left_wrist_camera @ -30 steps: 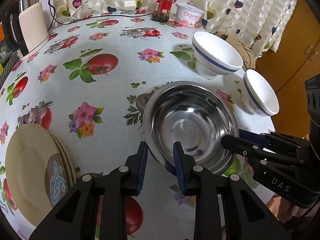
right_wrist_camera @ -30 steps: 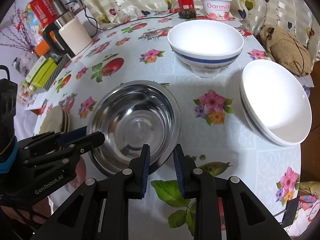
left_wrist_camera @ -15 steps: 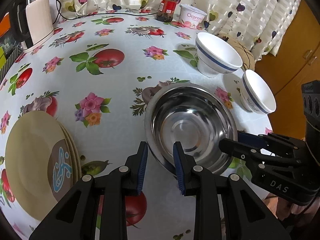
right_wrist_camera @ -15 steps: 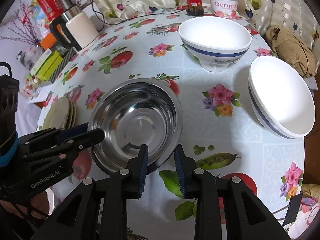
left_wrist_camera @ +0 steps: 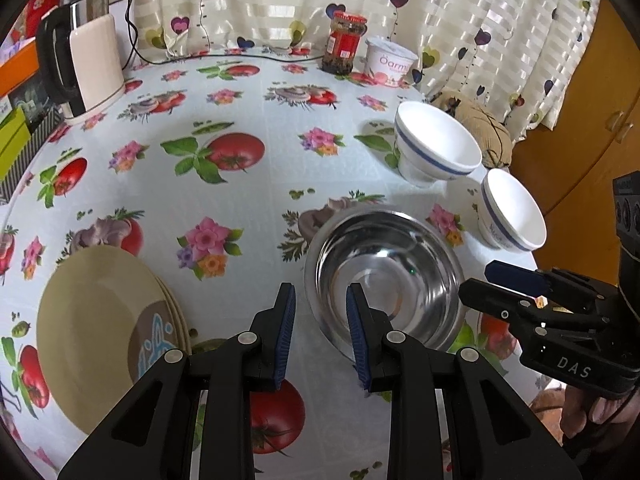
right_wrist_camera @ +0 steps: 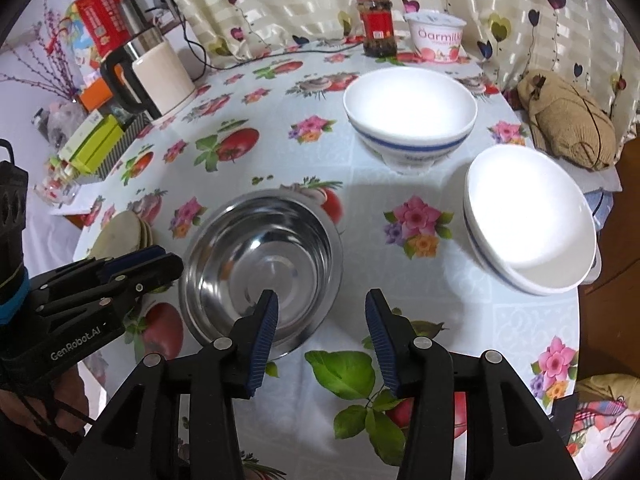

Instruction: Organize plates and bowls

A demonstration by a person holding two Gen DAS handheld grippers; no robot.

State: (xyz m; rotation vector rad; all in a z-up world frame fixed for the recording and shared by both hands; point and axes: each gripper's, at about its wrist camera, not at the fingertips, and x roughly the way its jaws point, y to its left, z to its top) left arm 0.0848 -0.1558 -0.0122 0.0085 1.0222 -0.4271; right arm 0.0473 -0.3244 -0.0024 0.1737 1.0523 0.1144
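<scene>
A steel bowl [left_wrist_camera: 386, 276] [right_wrist_camera: 262, 266] sits on the flowered tablecloth between both grippers. My left gripper [left_wrist_camera: 320, 300] is open and empty, its jaws at the bowl's near left rim. My right gripper [right_wrist_camera: 318, 306] is open wide and empty, just above the bowl's near right rim. A stack of beige plates [left_wrist_camera: 108, 332] [right_wrist_camera: 124, 232] lies to the left. A white bowl with a blue stripe [left_wrist_camera: 436, 152] [right_wrist_camera: 410, 114] stands farther back. Stacked white bowls [left_wrist_camera: 512, 210] [right_wrist_camera: 528, 220] sit at the table's right edge.
An electric kettle [left_wrist_camera: 90, 64] [right_wrist_camera: 152, 72] stands at the back left. A red jar [left_wrist_camera: 346, 42] [right_wrist_camera: 378, 24] and a yogurt tub [left_wrist_camera: 390, 62] [right_wrist_camera: 438, 38] stand by the curtain. A brown cloth bundle [right_wrist_camera: 568, 124] lies at the right edge.
Both grippers have pulled back and up from the steel bowl. The right gripper's jaws have opened wide. The left gripper's jaws have also opened somewhat.
</scene>
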